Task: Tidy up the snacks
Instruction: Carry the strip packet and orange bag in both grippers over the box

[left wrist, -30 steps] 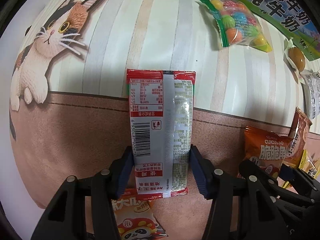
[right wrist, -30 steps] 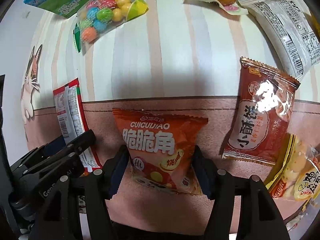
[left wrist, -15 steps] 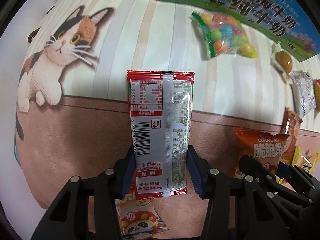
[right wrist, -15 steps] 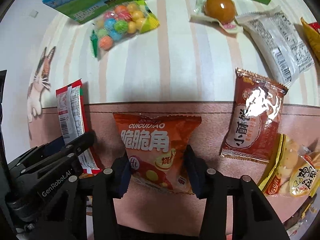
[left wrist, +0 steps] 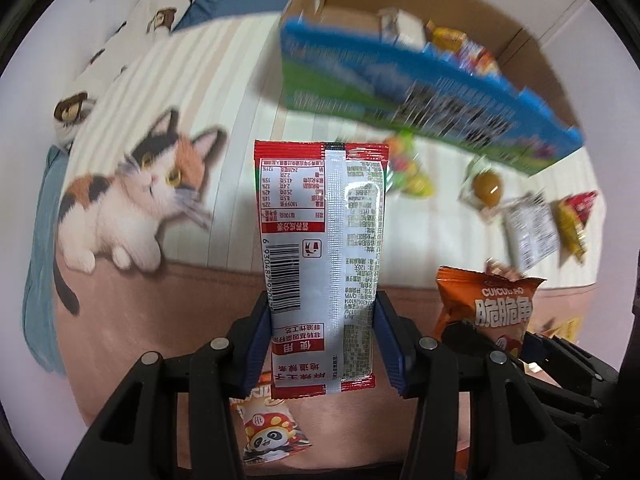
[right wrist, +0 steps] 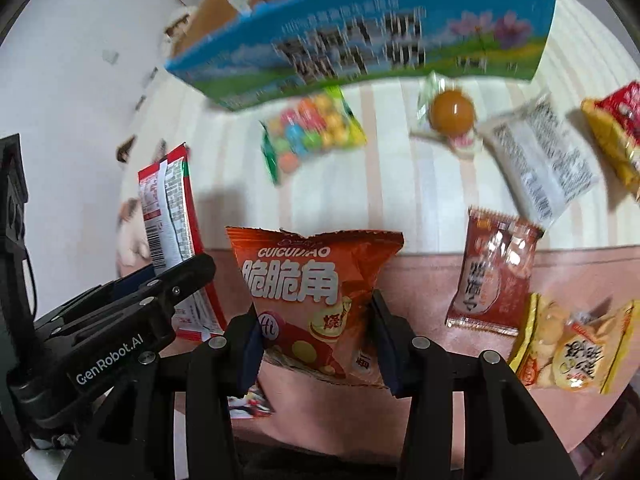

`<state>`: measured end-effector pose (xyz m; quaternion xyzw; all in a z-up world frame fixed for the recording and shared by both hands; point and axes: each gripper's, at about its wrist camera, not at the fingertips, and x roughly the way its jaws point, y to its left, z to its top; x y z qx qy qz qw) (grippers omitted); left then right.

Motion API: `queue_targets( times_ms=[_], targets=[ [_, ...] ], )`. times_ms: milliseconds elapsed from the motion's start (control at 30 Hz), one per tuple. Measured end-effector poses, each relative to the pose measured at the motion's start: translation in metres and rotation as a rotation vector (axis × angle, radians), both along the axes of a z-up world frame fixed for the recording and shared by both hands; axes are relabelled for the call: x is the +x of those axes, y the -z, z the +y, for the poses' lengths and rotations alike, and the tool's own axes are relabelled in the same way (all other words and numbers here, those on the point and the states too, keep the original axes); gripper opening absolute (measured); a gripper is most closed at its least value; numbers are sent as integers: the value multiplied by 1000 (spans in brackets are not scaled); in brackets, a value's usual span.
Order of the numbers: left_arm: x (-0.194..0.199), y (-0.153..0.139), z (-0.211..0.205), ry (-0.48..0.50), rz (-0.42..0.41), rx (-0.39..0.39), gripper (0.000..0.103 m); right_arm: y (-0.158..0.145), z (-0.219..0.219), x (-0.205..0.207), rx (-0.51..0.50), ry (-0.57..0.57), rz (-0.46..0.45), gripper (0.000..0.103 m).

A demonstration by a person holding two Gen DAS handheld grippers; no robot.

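At the bottom of each frame, the left hand-held gripper (left wrist: 323,344) clamps a flat red-and-silver foil sachet (left wrist: 320,240) and the right hand-held gripper (right wrist: 316,344) an orange puffed crisp packet (right wrist: 316,296), both mid-carry, needing release over the open cardboard box (left wrist: 460,28) at upper right.

The striped, cat-printed bedspread (left wrist: 224,92) is viewed steeply downward from both wrist cameras; the blurred blue-green cardboard box (left wrist: 420,92) (right wrist: 360,40) is shared.
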<state>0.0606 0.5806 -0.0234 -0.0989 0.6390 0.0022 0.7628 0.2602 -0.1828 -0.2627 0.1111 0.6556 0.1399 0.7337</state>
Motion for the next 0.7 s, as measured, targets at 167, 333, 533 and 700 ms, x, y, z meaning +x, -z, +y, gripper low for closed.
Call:
queue_targets(
  times_ms=[167, 333, 533, 700],
  targets=[
    [24, -46, -1, 20, -75, -44, 46, -42, -12, 18, 50, 21, -64, 50],
    [52, -85, -9, 64, -140, -76, 46, -80, -25, 48, 106, 61, -113, 50],
    [113, -113, -18, 120, -184, -90, 46, -119, -48, 104, 123, 111, -167, 50],
    [179, -112, -6, 161, -157, -50, 46, -126, -52, 163, 111, 100, -163, 50]
  ],
)
